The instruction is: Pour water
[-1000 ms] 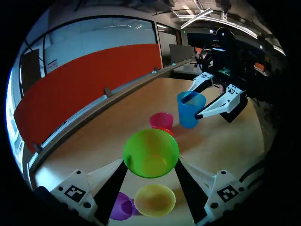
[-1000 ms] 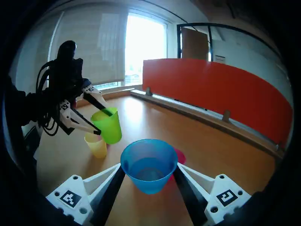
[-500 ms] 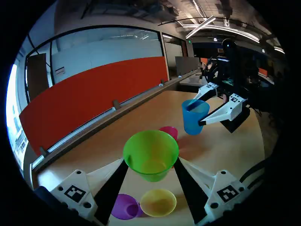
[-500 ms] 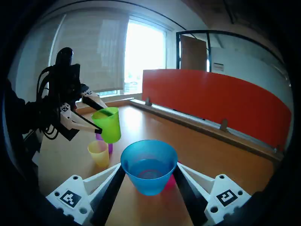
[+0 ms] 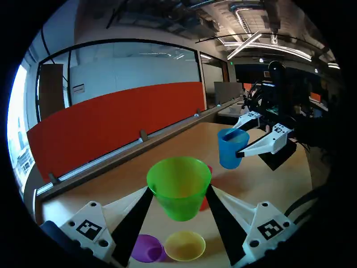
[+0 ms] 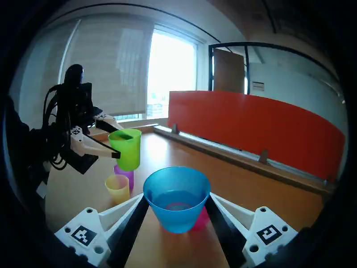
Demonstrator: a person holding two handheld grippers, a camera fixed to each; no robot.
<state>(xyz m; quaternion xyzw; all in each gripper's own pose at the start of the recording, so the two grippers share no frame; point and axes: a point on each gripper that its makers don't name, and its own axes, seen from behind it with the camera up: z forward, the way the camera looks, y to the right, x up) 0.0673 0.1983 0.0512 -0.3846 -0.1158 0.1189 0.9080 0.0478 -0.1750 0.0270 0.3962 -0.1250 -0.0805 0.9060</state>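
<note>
Both cups rose higher. Left gripper (image 5: pixel 178 192) pinches the green cup (image 5: pixel 179 178); right gripper (image 5: pixel 233 142), at two o'clock, pinches the blue cup (image 5: pixel 230 152). Tip too fast and water (image 6: pixel 175 199) spills.

My left gripper (image 5: pixel 178 191) showing two white plastic fingers (image 5: pixel 243 216), broad at base, tapering forward, black strips lining inner edges. Square black-and-white marker (image 5: pixel 89 228) sitting on each base, dark screws (image 5: pixel 103 243) dotting corners around it. My right gripper (image 6: pixel 177 198) wearing same white shell, same black lining, same square codes. In right gripper view, black housing (image 6: pixel 76 91) rising behind left gripper, black cables (image 6: pixel 50 131) looping beside it. I am wearing dark sleeve (image 6: pixel 20 147), detail too dim.
</note>
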